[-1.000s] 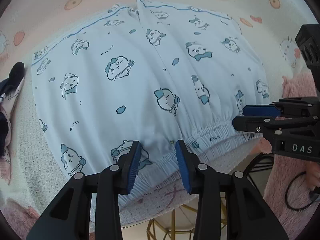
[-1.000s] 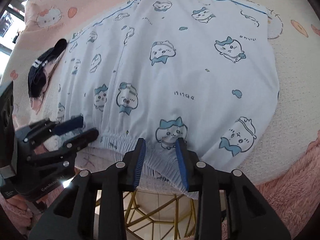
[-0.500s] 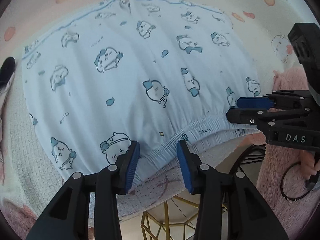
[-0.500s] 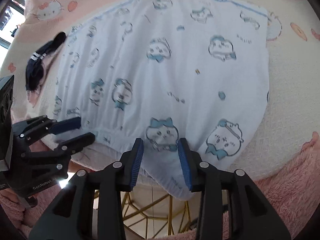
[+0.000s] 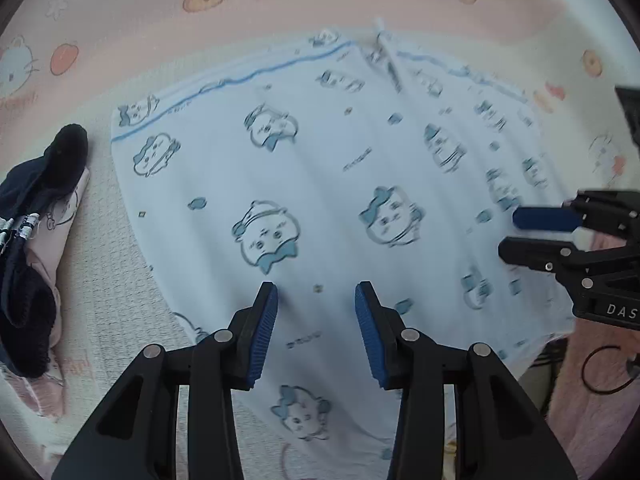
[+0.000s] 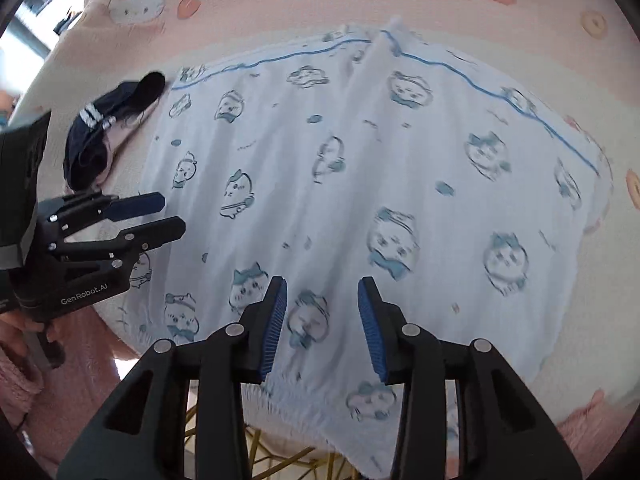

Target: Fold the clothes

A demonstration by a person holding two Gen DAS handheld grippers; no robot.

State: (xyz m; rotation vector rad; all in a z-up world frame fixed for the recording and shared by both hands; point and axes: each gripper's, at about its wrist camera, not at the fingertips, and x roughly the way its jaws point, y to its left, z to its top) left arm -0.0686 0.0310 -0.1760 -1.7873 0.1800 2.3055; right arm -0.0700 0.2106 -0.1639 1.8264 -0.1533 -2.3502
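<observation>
Both grippers, left [image 5: 316, 332] and right [image 6: 322, 328], have let go of the waistband and slid forward over the cartoon-print pyjama shorts [image 5: 320, 200] lying flat on the pink blanket [image 5: 280, 12], jaws apart and empty; a dragging fingertip could rumple them.

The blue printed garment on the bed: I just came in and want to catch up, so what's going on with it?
A person is folding clothes with a handheld gripper in each hand. The light blue garment with cartoon prints lies spread flat on the pink blanket. The left gripper and the right gripper both hang over it with open jaws, holding nothing. A dark garment lies beside it.
</observation>
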